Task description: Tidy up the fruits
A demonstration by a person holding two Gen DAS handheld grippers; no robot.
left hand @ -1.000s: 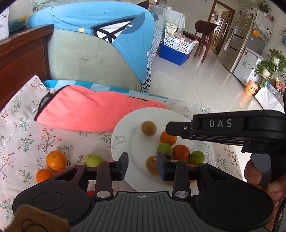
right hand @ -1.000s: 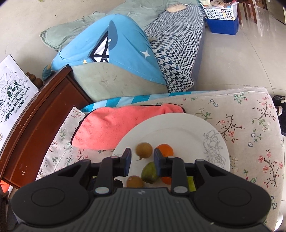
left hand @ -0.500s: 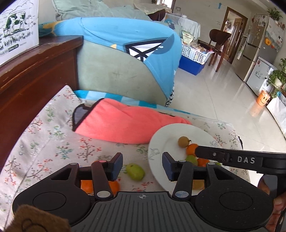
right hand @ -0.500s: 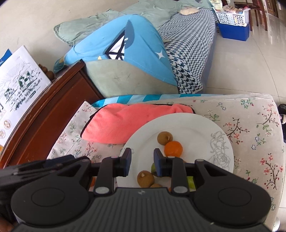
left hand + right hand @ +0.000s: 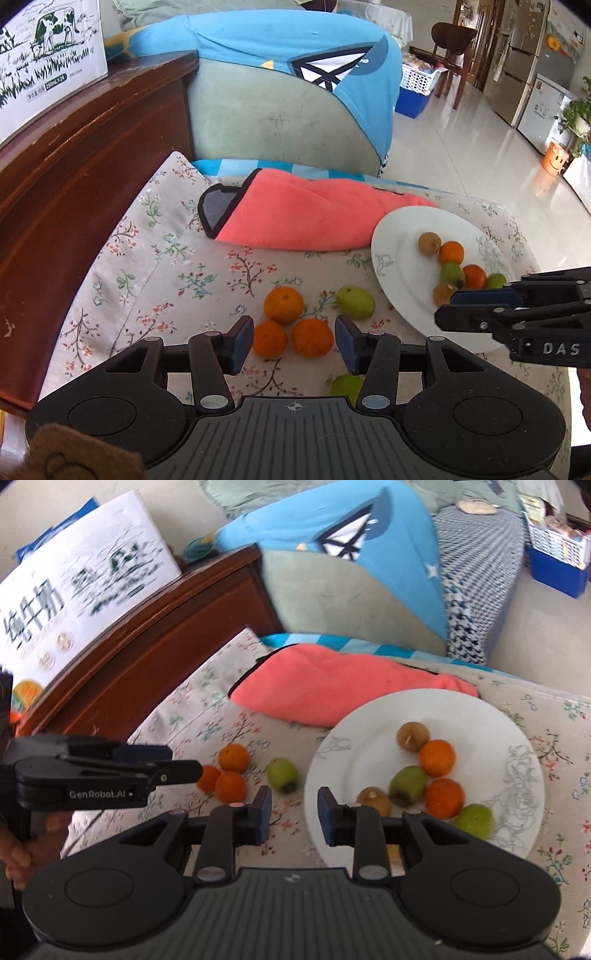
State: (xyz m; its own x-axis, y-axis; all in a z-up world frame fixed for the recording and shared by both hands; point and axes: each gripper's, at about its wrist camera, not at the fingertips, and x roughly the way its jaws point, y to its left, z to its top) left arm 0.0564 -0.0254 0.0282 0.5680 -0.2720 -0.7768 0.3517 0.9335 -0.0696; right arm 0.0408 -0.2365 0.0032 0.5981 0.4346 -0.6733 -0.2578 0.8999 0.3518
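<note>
A white plate (image 5: 402, 236) (image 5: 513, 723) on the floral cloth holds several small fruits: oranges, green and brown ones. Three oranges (image 5: 283, 304) (image 5: 232, 757) and a green fruit (image 5: 355, 302) (image 5: 282, 775) lie loose on the cloth left of the plate. Another green fruit (image 5: 345, 386) lies close under my left gripper. My left gripper (image 5: 294, 343) is open and empty, its fingers on either side of the two nearest oranges, above them. My right gripper (image 5: 294, 816) is open and empty over the plate's left edge.
A folded pink towel (image 5: 314, 221) (image 5: 332, 686) lies behind the fruit. A dark wooden headboard (image 5: 74, 177) with a printed carton (image 5: 44, 59) runs along the left. A blue-and-green cushion (image 5: 288, 96) stands behind. Tiled floor lies to the right.
My left gripper has swung left from over the plate to over the loose oranges and opened wider. My right gripper has moved left and opened a little.
</note>
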